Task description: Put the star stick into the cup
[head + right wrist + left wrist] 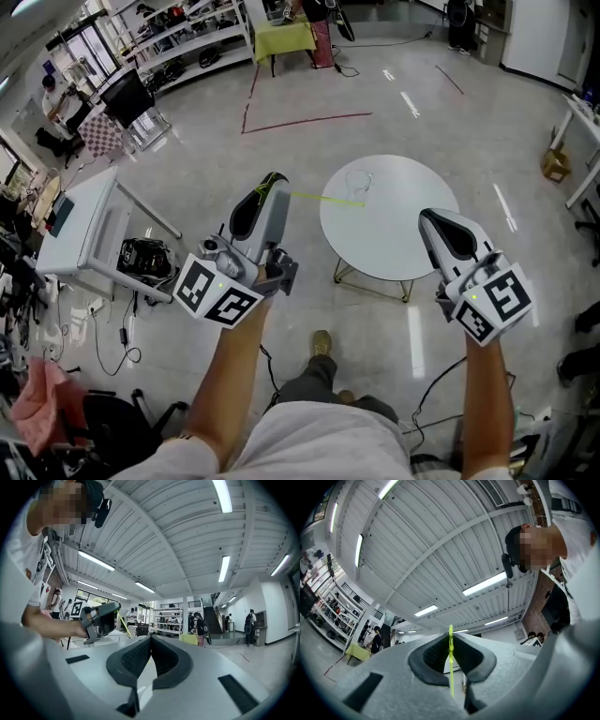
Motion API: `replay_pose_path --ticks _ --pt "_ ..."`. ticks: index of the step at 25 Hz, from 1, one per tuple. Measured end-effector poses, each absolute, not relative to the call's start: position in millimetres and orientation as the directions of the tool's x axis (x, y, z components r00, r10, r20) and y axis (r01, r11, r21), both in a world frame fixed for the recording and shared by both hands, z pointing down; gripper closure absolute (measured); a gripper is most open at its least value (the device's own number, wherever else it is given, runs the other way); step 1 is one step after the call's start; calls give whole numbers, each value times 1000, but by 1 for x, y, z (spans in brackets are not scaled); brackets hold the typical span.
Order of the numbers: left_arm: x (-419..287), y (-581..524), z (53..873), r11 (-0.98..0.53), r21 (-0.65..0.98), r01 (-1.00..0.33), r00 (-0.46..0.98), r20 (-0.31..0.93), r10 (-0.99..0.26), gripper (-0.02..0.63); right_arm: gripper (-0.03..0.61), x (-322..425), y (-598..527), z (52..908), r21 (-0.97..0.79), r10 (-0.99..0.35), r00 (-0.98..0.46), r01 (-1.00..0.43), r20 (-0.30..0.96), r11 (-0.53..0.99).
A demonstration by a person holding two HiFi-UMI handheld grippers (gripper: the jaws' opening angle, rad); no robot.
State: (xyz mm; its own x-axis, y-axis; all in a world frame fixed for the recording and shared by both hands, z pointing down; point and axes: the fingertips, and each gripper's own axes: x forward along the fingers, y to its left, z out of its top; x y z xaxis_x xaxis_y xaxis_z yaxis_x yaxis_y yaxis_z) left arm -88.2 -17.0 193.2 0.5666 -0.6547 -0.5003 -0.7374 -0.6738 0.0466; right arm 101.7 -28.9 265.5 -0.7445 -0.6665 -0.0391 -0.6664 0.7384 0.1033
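Note:
A thin yellow-green star stick (323, 198) juts to the right from my left gripper (272, 180), which is shut on one end of it. Its free end reaches over the rim of the white round table (389, 239), close to a clear glass cup (359, 181) standing there. In the left gripper view the stick (451, 663) stands upright, pinched between the dark pads (436, 656) of the left gripper (451, 637). My right gripper (428, 218) hovers over the table's right side, shut and empty (150, 638). From the right gripper view, the left gripper (101, 618) shows with the stick (121, 617).
A white cabinet (89, 230) and a black bag (145, 256) stand on the floor at the left. Red tape lines (300, 120) mark the floor beyond the table. Shelves and a yellow-green table (281, 37) stand far back. My shoe (322, 342) is below the table's near edge.

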Motion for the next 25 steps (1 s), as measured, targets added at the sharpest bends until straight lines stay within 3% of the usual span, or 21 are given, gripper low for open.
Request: replay_pose_path --ticks 25 --pt "-126 -184 210 -769 47 -637 666 -468 -581 584 567 47 -186 267 108 -748 -663 -744 -5 659"
